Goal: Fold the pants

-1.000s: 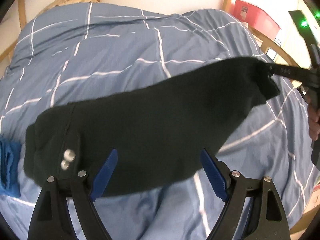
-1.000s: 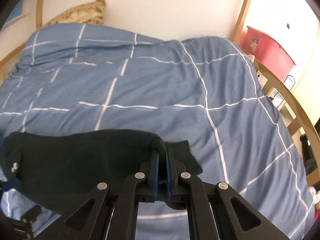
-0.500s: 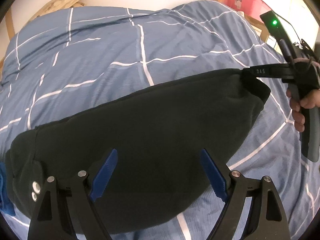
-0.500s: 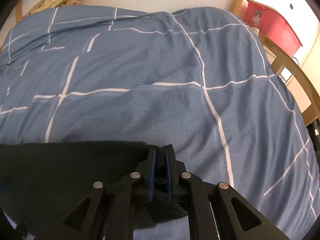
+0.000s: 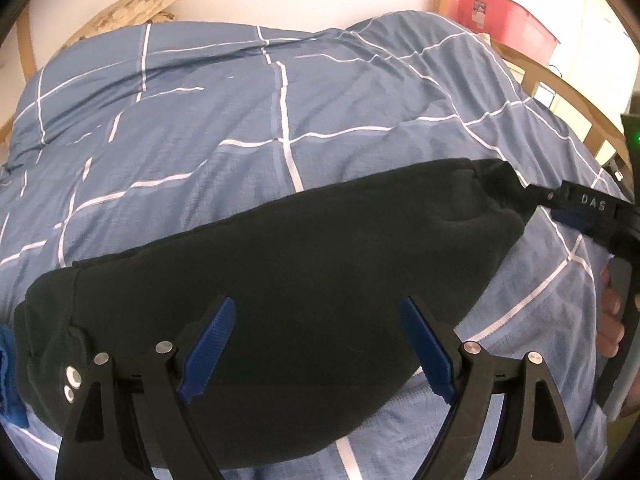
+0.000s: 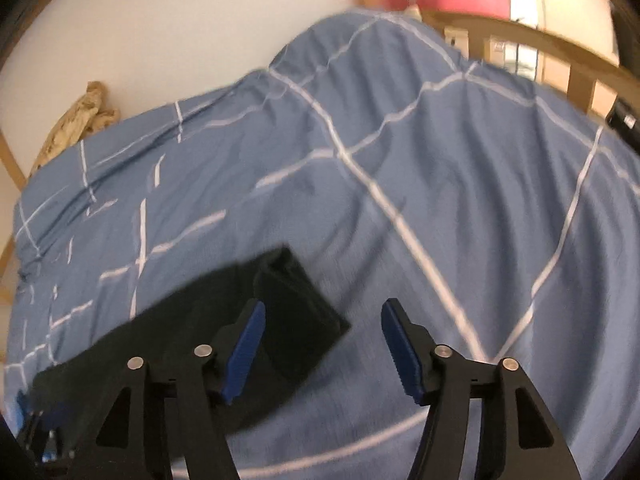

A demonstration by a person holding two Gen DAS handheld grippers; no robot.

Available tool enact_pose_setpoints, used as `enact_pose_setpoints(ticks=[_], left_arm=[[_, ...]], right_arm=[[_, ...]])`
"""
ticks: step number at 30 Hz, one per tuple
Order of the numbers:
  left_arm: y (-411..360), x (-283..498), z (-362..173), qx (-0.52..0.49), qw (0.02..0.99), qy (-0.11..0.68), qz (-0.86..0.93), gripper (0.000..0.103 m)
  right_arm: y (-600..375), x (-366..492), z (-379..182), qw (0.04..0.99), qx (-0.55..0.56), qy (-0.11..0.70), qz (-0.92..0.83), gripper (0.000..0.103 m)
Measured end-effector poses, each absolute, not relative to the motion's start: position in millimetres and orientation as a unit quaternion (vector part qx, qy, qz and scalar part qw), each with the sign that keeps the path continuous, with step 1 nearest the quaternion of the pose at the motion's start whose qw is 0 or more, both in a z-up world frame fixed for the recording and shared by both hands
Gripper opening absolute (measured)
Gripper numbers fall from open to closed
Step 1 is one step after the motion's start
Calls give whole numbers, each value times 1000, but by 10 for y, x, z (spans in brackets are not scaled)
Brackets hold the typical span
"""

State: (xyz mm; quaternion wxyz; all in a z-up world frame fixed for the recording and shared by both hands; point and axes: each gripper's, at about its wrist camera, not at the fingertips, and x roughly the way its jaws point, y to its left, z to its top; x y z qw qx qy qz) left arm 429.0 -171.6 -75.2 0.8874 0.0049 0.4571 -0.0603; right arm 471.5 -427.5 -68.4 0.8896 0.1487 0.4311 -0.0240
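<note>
The black folded fabric pants [image 5: 280, 292] lie flat on the blue bed cover with white grid lines [image 5: 240, 120], spanning the lower half of the left wrist view and the lower left of the right wrist view. The left gripper [image 5: 320, 348] hangs over the pants, jaws spread wide and holding nothing. The right gripper [image 6: 324, 344] has just been opening; its jaws stand apart, with the pants' cuff end [image 6: 296, 312] beside its left finger, not pinched. A red plastic bin [image 5: 504, 20] sits at upper right.
</note>
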Motion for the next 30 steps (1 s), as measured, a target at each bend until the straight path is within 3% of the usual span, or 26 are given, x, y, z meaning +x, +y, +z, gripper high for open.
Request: enact_pose_setpoints(ticks=[11,15,17,25,30], left_arm=[[-1850,4340,-827,29,885,461,-55,85],[-1823,4374,-873,23,882,467,-50,85],[-1798,4384,-886,17,881,470,-48,85],[-1772,4370,-907,12,880,473,-45,85],[-1821,4297,-915,20,878,474,-54,85]], right_arm=[[-4460,4908,-1375,834,330,442,10,58],[-4430,4918,-1405,832,350,429,23,22],[-4406,4869,-1328,840,346,418,20,18],[-4438,4425,-789,886,275,371,-50,15],[-4562,4494,-1039,862,276,415,-93,15]])
